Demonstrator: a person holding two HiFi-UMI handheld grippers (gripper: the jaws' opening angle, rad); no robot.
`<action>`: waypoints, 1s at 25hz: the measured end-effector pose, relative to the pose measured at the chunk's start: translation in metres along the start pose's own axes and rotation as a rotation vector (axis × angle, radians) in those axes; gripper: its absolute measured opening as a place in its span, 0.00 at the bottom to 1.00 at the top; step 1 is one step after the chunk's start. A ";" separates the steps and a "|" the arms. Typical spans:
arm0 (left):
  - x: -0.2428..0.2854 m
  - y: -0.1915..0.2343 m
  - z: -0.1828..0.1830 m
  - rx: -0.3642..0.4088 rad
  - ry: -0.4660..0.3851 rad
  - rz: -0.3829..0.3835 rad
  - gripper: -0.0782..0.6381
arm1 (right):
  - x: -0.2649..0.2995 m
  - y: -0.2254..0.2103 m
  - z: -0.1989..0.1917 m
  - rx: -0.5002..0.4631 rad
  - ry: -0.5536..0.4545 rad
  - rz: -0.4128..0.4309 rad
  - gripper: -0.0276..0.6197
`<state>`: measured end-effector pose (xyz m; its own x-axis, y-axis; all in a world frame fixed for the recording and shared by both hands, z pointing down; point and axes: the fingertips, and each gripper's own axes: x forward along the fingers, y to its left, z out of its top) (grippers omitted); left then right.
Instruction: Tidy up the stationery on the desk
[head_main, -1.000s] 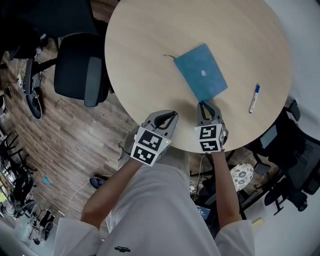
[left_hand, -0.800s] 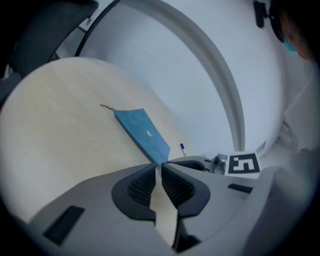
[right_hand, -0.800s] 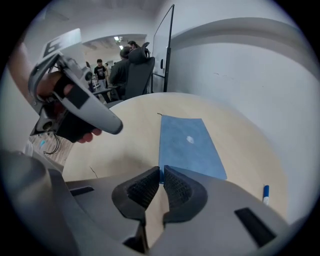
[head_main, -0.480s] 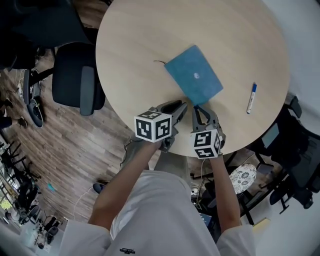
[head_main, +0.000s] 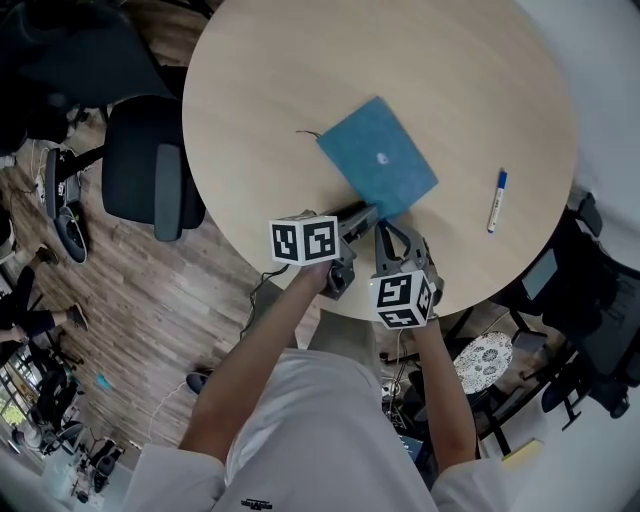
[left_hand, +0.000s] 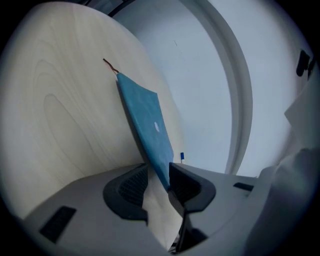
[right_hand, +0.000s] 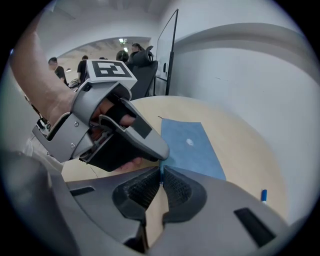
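Note:
A blue notebook (head_main: 378, 170) lies flat on the round wooden table (head_main: 270, 90), a thin ribbon sticking out of its far corner. My right gripper (head_main: 391, 220) is shut on the notebook's near edge; a thin blue strip shows between its pads (right_hand: 161, 175). My left gripper (head_main: 362, 213) comes in from the left, right beside it. It is open, with the notebook's near corner (left_hand: 162, 172) in the gap, lying against one jaw. A blue-and-white pen (head_main: 494, 200) lies apart to the right.
A black office chair (head_main: 150, 175) stands left of the table over the wood floor. More dark chairs (head_main: 590, 330) crowd the right side. The table's near edge runs just under both grippers. People stand far off in the right gripper view.
My left gripper has swung from the table's near edge toward the notebook's near corner, and its jaws now straddle that corner. The right gripper has stayed on the notebook.

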<state>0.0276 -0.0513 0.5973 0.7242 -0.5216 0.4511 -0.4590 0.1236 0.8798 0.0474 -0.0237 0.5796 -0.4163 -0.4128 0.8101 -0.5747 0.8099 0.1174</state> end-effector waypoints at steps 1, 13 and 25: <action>0.002 -0.001 0.003 -0.024 -0.009 -0.015 0.29 | 0.000 0.000 0.000 0.000 -0.002 0.002 0.11; -0.002 0.017 -0.004 0.013 0.035 0.063 0.21 | -0.015 0.004 -0.006 0.068 -0.032 0.018 0.11; -0.034 0.021 -0.062 0.362 0.410 0.102 0.22 | -0.052 0.000 -0.034 0.210 -0.046 -0.042 0.11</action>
<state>0.0249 0.0212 0.6093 0.7747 -0.1416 0.6162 -0.6323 -0.1794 0.7537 0.0934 0.0118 0.5572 -0.4180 -0.4667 0.7794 -0.7242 0.6892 0.0243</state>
